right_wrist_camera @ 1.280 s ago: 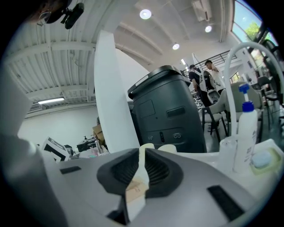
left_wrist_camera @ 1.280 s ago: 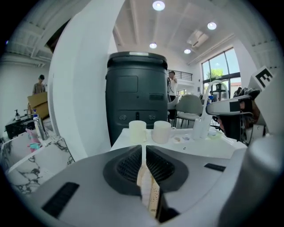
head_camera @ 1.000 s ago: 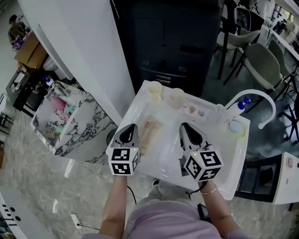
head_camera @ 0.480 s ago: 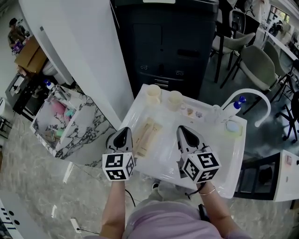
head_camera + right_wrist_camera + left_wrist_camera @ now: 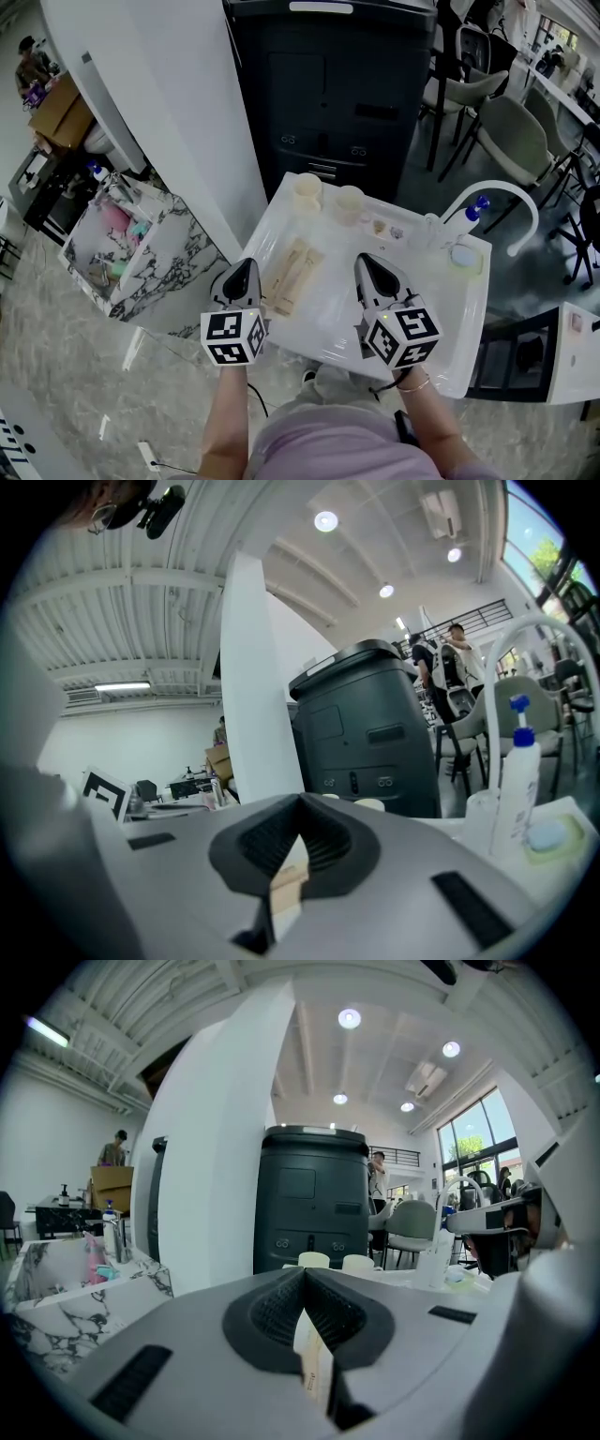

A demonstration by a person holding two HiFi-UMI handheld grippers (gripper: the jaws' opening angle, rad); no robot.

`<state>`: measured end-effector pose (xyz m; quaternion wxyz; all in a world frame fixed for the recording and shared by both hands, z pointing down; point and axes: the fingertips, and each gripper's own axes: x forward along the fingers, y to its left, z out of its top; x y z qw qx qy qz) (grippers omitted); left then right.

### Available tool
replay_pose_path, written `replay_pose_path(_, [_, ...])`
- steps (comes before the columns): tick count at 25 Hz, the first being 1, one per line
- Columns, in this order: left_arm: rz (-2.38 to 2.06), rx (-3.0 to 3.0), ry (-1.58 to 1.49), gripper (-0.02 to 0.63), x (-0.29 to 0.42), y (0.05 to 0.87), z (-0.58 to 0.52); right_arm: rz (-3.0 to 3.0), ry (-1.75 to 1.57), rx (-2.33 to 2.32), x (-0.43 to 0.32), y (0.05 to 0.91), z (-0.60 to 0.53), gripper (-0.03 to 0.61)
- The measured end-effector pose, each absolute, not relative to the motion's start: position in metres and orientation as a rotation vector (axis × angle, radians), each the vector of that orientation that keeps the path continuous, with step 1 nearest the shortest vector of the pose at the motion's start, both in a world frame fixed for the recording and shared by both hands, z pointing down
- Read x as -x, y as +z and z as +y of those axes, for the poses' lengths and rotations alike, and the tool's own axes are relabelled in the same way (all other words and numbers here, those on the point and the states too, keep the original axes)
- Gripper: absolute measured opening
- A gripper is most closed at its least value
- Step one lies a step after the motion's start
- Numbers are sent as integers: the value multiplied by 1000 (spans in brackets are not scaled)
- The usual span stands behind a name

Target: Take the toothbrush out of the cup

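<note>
Well, my left gripper [image 5: 242, 267] and right gripper [image 5: 366, 261] have jaws shut on nothing; reaching in so could topple a cup [image 5: 307, 187].

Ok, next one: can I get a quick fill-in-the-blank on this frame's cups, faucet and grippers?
At the far edge of the white counter stand ____ cream cups.
The left gripper and right gripper both have their jaws ____.
The arched white faucet rises on the ____ gripper's side.
Missing words: two; shut; right.
</note>
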<state>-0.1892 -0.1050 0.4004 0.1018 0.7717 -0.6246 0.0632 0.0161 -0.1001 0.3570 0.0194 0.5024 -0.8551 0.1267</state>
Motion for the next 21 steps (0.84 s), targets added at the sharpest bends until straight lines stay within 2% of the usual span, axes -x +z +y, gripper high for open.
replay_pose_path(21, [-1793, -2300, 138, 2, 191, 400, -122, -2640, 367, -1548, -7, 359, -113, 3])
